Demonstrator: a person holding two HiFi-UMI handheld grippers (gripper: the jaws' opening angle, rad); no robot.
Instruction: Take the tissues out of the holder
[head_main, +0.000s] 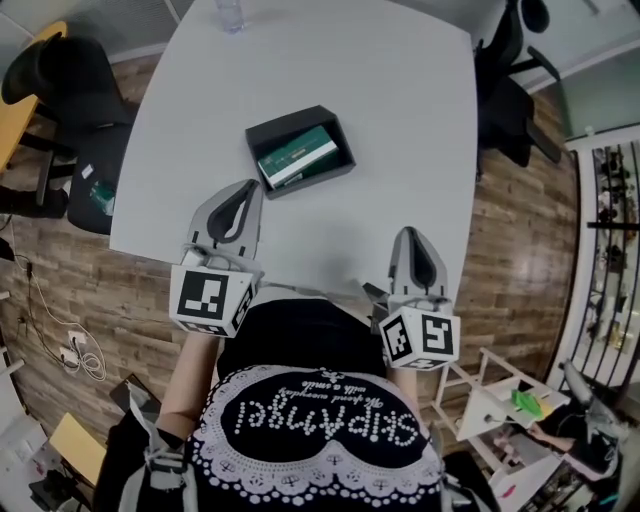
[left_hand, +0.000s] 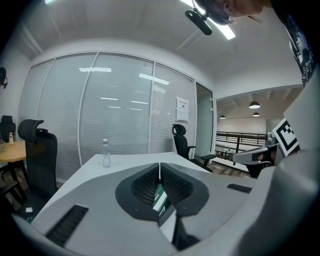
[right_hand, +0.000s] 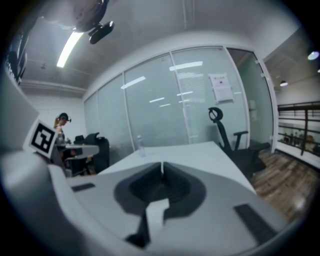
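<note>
Held at the near bench (head_main: 400, 100) edge: left tongs (head_main: 245, 190) and right tongs (head_main: 408, 232), both pressed together, empty. Farther out, green tissue pack (head_main: 297, 155) lying inside black holder (head_main: 290, 118). Risks shoving holder away if approached without spreading first.

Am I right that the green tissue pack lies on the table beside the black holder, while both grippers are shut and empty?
Not quite: the head view shows the green tissue pack inside the black holder, not beside it. The left gripper and right gripper are indeed shut and empty.
</note>
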